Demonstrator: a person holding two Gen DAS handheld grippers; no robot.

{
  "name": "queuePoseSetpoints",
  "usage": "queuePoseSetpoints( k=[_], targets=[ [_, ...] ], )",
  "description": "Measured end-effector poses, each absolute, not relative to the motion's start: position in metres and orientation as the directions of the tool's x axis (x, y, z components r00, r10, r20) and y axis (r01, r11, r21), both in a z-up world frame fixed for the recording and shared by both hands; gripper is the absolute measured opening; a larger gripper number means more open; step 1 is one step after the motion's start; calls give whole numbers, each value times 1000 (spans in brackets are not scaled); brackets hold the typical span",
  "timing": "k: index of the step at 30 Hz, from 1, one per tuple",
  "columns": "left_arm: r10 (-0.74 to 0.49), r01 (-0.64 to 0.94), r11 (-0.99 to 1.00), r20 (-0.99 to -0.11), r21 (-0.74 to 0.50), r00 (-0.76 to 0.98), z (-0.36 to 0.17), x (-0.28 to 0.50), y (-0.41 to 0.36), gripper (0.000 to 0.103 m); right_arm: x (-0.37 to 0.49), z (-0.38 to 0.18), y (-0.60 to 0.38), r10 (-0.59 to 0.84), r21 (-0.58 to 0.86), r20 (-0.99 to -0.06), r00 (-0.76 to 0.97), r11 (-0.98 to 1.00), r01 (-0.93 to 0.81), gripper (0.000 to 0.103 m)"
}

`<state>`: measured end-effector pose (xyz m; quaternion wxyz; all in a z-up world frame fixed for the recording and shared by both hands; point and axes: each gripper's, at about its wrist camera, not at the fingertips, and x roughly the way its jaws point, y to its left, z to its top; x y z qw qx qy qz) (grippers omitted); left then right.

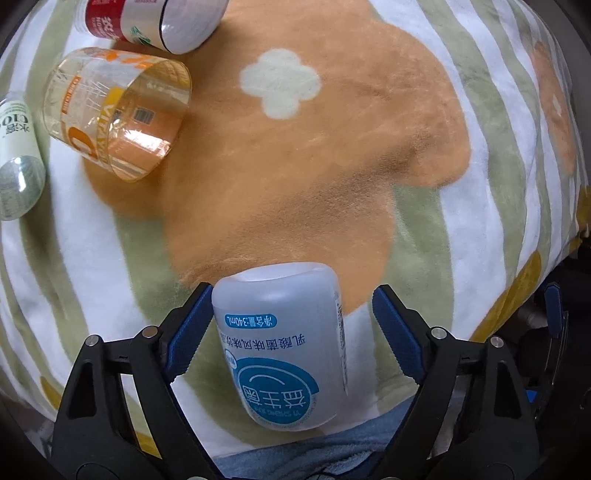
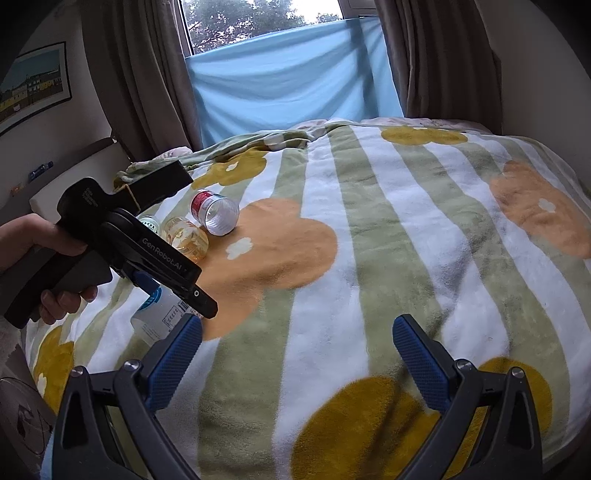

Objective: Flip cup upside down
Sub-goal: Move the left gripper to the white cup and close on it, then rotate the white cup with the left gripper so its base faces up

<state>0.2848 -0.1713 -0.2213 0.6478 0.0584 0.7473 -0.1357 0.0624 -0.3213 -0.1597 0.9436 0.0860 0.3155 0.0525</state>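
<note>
A milky white cup (image 1: 284,343) with a blue label sits between the fingers of my left gripper (image 1: 293,299) on the striped blanket (image 1: 424,229). Its rounded closed end points away from the camera and its print reads upside down. The left pad (image 1: 188,332) is against the cup's side, while the right pad (image 1: 397,332) stands off it, so the gripper is open. In the right wrist view a hand (image 2: 37,236) holds that gripper over the cup (image 2: 159,314). My right gripper (image 2: 297,328) hovers open above the blanket (image 2: 369,240), holding nothing.
Three more cups lie on their sides at the blanket's far left: a clear orange one (image 1: 114,114) (image 2: 186,238), a red-labelled one (image 1: 147,22) (image 2: 214,216), and a white-green one (image 1: 18,158). A curtained window (image 2: 288,74) is behind the bed.
</note>
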Motion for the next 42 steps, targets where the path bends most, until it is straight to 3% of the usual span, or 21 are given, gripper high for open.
queuePoseSetpoints(
  k=[3,6,11,15,19,24,32,42],
  targets=[
    [-61,266,958,-984,-104,-165,-230,288,-172,75,61,-160,-322,155,199,-581,799,979,-45,103],
    [-67,250,962,-985,-106,-158,-233,289,-171,59,61,-160,-322,154,198,-582,798,979,-44,103],
    [-153,220,961,-985,-167,-78,-219,281,-161,59,58,-158,-323,157,202,-581,799,978,-45,103],
    [-177,266,955,-971,-131,158,-185,253,-158,59,57,-158,-320,154,194,-576,803,980,-48,103],
    [-229,272,956,-865,-112,447,-166,220,-148,59,57,-160,-318,172,219,-581,795,974,-51,103],
    [-225,205,972,-721,-118,655,-170,224,-129,59,54,-165,-313,185,227,-601,777,972,-57,103],
    [-239,171,971,-677,-166,696,-196,219,-116,59,42,-167,-310,157,174,-625,765,983,-61,103],
    [-230,221,970,-691,-103,686,-190,191,-119,59,46,-171,-297,192,202,-625,756,976,-81,103]
  ],
)
